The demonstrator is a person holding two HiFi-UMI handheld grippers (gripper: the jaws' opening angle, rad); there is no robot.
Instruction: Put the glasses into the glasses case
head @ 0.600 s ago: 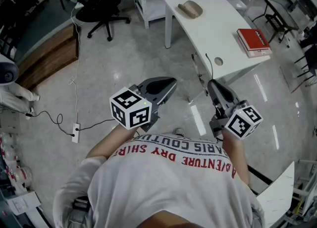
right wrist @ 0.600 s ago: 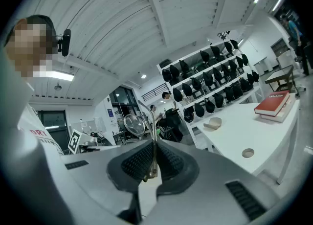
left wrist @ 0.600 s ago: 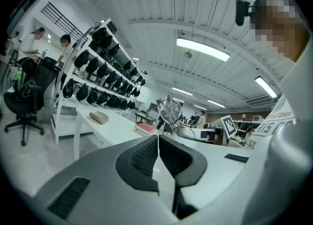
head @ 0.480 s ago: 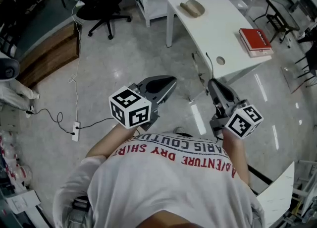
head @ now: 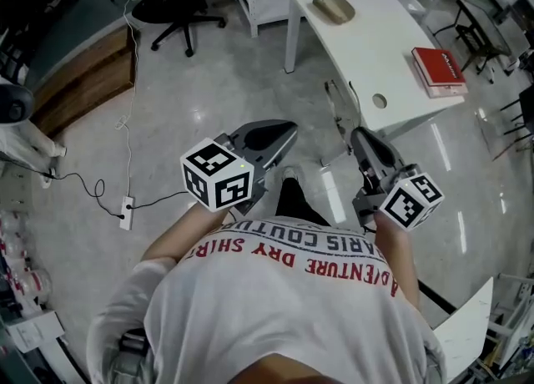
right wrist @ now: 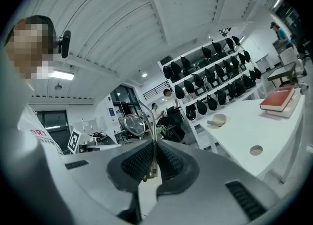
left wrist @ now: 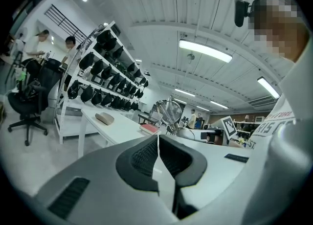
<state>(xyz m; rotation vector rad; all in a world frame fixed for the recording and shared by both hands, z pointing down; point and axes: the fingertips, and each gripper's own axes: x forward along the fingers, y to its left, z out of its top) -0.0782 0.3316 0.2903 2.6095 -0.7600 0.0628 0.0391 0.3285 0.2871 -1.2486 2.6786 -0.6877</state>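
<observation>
P1: Leg (head: 294, 200) now in view; table (head: 375, 53) has shifted right.
P2: Noted. Your right gripper (right wrist: 153, 158) is pinched shut on glasses (right wrist: 134, 123), by one temple, away from table.
P1: Yes, left gripper (left wrist: 158, 146) closed, empty; glasses case (head: 334, 8) sits on table.

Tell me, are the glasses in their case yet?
Not yet. Done: the glasses are picked up, pinched by a thin arm in the shut right tongs. In hand: they're held in the air, away from the white table. Still to do: reach the tan glasses case lying on it and put them in. Left tongs are shut, empty.
</observation>
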